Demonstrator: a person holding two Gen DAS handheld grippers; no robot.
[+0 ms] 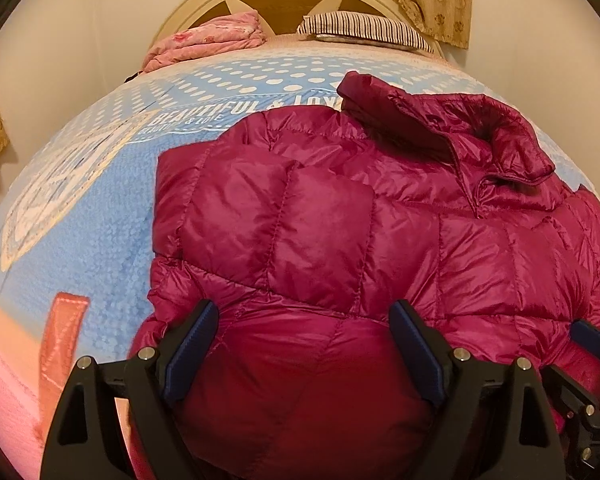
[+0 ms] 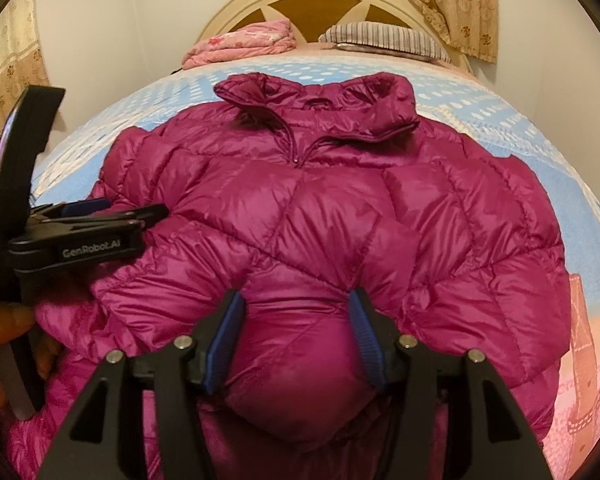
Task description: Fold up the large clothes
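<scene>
The magenta puffer jacket (image 2: 320,208) lies front up on my bed (image 1: 100,216), collar toward the headboard (image 2: 312,0), both sleeves apparently folded across the chest; the bottom-to-collar fold is left, I judge. My left tool (image 1: 302,344) stands released, wide over the hem. My right tool (image 2: 296,336) has a bulge of hem between its 2 pads; whether it still pinches, I cannot tell. A pink quilt (image 1: 208,40) and striped pillow (image 1: 364,28) lie well clear.
</scene>
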